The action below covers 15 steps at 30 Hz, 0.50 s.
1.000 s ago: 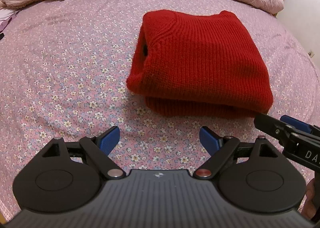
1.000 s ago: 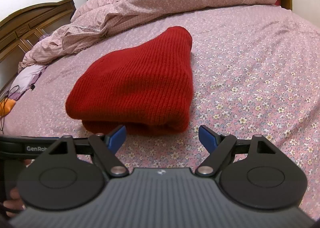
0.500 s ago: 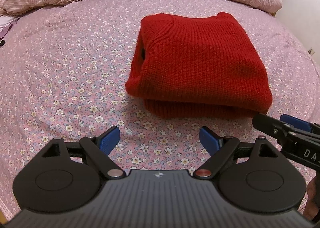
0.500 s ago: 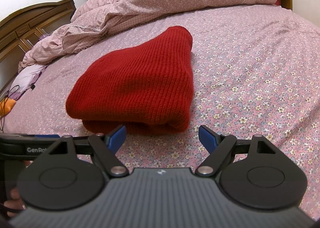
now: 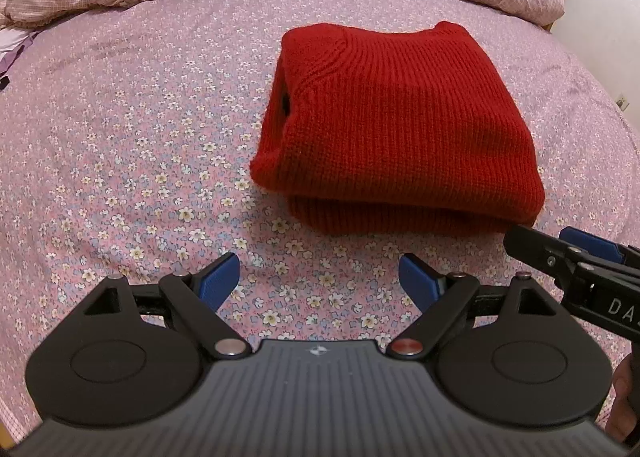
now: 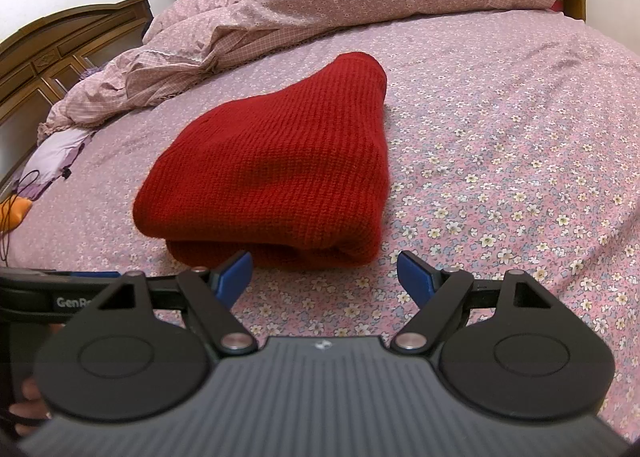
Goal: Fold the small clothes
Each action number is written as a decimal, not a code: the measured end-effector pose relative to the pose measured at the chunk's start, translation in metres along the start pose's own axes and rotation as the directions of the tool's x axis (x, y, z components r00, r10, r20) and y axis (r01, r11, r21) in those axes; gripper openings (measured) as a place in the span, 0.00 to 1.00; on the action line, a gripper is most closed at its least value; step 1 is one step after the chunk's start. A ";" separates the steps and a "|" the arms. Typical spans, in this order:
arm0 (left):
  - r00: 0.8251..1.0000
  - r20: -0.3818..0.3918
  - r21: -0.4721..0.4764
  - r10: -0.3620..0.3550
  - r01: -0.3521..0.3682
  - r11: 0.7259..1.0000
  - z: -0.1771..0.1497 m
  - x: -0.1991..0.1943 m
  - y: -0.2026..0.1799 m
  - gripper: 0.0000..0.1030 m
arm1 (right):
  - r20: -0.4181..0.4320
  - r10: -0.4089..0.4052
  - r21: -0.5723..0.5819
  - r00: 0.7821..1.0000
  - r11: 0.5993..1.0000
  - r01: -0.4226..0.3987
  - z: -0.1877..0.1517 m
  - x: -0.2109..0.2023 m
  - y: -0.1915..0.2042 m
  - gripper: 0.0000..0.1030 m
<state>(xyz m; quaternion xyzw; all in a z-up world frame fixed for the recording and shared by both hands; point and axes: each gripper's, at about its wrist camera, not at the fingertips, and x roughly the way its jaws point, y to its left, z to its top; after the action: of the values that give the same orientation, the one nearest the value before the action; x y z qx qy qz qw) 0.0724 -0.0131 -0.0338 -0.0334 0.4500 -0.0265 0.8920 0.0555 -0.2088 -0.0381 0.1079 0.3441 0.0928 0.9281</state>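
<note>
A red knitted sweater [image 5: 400,125] lies folded into a thick rectangle on the flowered pink bedsheet [image 5: 140,137]. My left gripper [image 5: 320,281] hovers open over bare sheet, just short of the sweater's near left corner, with nothing between its blue pads. In the right wrist view the same sweater [image 6: 280,173] lies straight ahead, and my right gripper [image 6: 324,275] stands open just in front of its near folded edge, empty. The right gripper's fingers [image 5: 560,253] also show at the right edge of the left wrist view, beside the sweater's near right corner.
A rumpled pink quilt [image 6: 320,1] is bunched along the far side of the bed. A wooden headboard [image 6: 60,41] stands at the left, with a lilac cloth [image 6: 56,149] and an orange thing [image 6: 16,213] near that edge. A hand [image 6: 28,397] grips the left gripper's handle.
The left wrist view has shifted slightly, so the sweater sits a little lower in it. Both grippers stay open and nothing on the bed has moved.
</note>
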 end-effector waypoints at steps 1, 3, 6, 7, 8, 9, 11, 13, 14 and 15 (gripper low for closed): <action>1.000 0.000 0.000 0.000 0.000 1.000 0.000 0.000 0.000 0.87 | 0.000 0.000 0.000 1.000 1.000 0.000 0.000 0.000 0.000 0.79; 1.000 -0.001 -0.001 0.000 0.000 1.000 0.000 0.000 0.000 0.87 | 0.000 0.000 0.001 1.000 1.000 0.000 0.000 0.000 0.000 0.79; 1.000 -0.003 -0.002 0.001 -0.001 1.000 -0.001 0.000 0.000 0.87 | 0.000 0.000 0.000 1.000 1.000 0.000 0.000 0.000 0.000 0.79; 1.000 -0.003 -0.001 0.000 0.000 1.000 -0.001 0.000 0.000 0.87 | 0.000 0.000 0.000 1.000 1.000 0.000 0.000 0.000 0.000 0.79; 1.000 -0.003 -0.001 0.000 0.000 1.000 -0.001 0.000 0.000 0.87 | -0.001 0.000 0.000 1.000 1.000 0.000 0.000 0.000 0.000 0.79; 1.000 -0.002 -0.001 0.000 0.000 1.000 -0.001 0.000 0.000 0.87 | -0.001 0.000 0.000 1.000 1.000 0.000 0.000 0.000 0.000 0.79; 1.000 -0.002 0.000 0.000 0.000 1.000 -0.001 0.000 0.000 0.87 | -0.001 0.000 0.001 1.000 1.000 0.000 0.000 0.000 0.000 0.79; 1.000 -0.003 0.000 0.000 0.000 1.000 -0.001 0.000 0.000 0.87 | -0.001 0.000 0.001 1.000 1.000 0.000 0.000 0.000 0.000 0.79; 1.000 -0.003 -0.001 0.000 0.000 1.000 -0.001 0.000 0.000 0.87 | 0.000 0.000 0.001 1.000 1.000 0.000 0.000 0.000 0.000 0.79; 1.000 -0.003 -0.001 0.000 0.000 1.000 -0.001 0.000 0.000 0.87 | 0.000 0.000 0.001 1.000 1.000 0.000 0.000 0.000 0.000 0.79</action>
<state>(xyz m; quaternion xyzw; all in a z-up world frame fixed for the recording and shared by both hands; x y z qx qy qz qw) 0.0718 -0.0137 -0.0344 -0.0337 0.4513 -0.0263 0.8913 0.0555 -0.2088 -0.0381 0.1081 0.3442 0.0927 0.9280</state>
